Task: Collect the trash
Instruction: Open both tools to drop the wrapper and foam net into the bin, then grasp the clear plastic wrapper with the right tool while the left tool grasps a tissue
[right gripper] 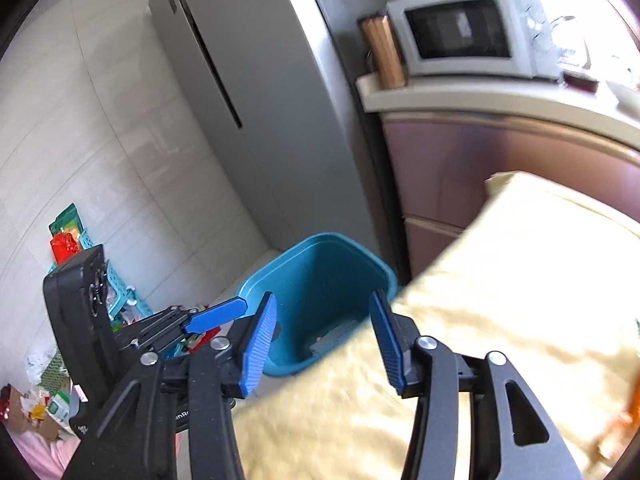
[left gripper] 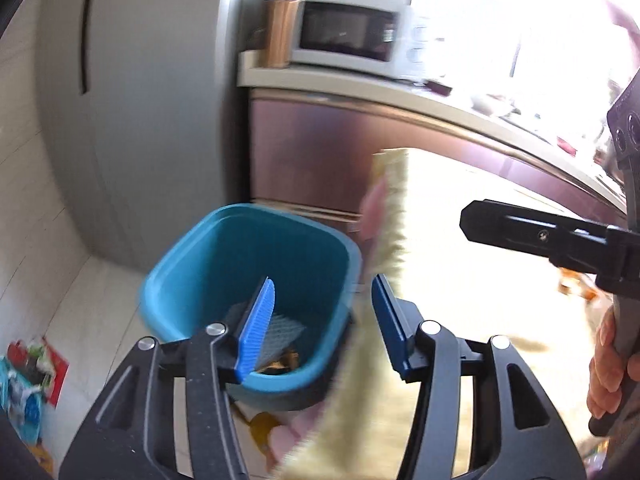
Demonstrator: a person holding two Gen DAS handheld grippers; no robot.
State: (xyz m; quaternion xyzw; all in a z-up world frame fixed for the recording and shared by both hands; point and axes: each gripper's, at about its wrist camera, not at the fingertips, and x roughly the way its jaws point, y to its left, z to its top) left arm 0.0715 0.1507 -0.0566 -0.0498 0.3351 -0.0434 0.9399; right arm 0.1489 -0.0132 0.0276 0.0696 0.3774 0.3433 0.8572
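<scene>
A teal plastic bin (left gripper: 256, 264) stands on the floor beside a table draped in a pale yellow cloth (left gripper: 460, 264). It holds a grey-white mesh piece and some brown scraps at the bottom. My left gripper (left gripper: 322, 304) is open and empty, hovering just above the bin's near rim. My right gripper (right gripper: 322, 320) is open and empty, above the cloth's edge with the bin (right gripper: 320, 292) ahead. The left gripper's blue finger (right gripper: 216, 314) shows at the left in the right wrist view.
A grey fridge (right gripper: 248, 92) stands behind the bin. A counter with a microwave (left gripper: 344, 34) runs to the right. Colourful wrappers and a teal crate (right gripper: 80, 240) lie on the floor at the left. An orange scrap (left gripper: 262, 424) lies under the bin.
</scene>
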